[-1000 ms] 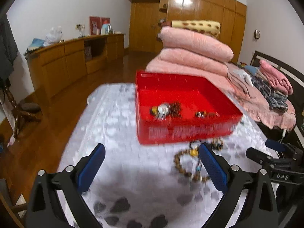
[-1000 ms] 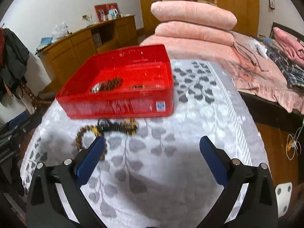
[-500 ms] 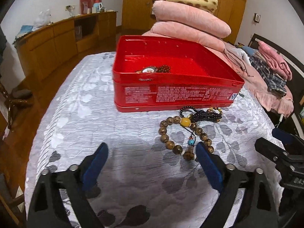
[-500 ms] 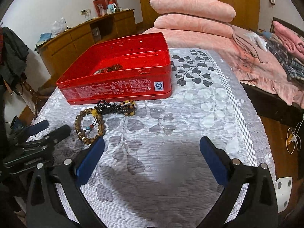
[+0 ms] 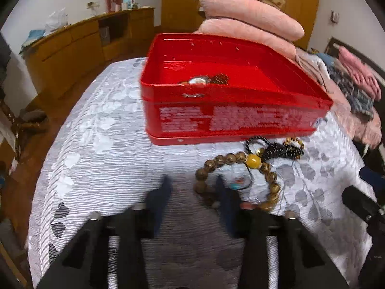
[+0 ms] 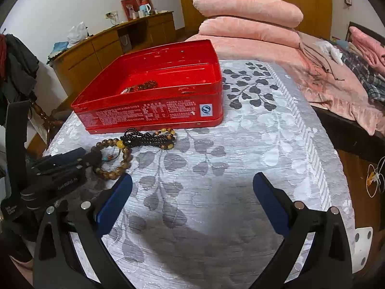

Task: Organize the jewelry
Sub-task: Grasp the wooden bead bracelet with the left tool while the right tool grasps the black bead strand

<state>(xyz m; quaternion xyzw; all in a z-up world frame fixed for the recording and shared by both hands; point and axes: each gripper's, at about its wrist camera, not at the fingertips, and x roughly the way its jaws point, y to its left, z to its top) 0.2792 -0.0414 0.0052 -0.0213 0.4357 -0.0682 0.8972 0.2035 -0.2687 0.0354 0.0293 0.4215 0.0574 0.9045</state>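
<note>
A red tin point(image 5: 228, 120) stands on the leaf-patterned cloth, with a watch point(image 5: 198, 80) and dark beads inside. In front of it lie a brown wooden bead bracelet point(image 5: 240, 156) with a yellow bead and a black bead strand point(image 5: 281, 150). My left gripper point(image 5: 192, 190) is low over the cloth with its jaws closing, blurred. The brown bracelet's left edge lies between them, against the right finger; the left pad is clear of it. The right wrist view shows the tin point(image 6: 149, 113), the bracelet point(image 6: 125, 155) and the left gripper point(image 6: 89, 157) at the bracelet's left side. My right gripper point(image 6: 192, 179) stands open over bare cloth.
Folded pink blankets point(image 5: 250, 14) are stacked behind the tin. A wooden sideboard point(image 5: 72, 45) runs along the left wall. The table's right edge point(image 6: 336, 159) drops toward a bed strewn with clothes. The right gripper's tip point(image 5: 361, 200) shows at the right.
My left gripper has sunk toward the cloth and come up to the brown bracelet, and its jaws have narrowed a lot. The right gripper has stayed open and nearly still.
</note>
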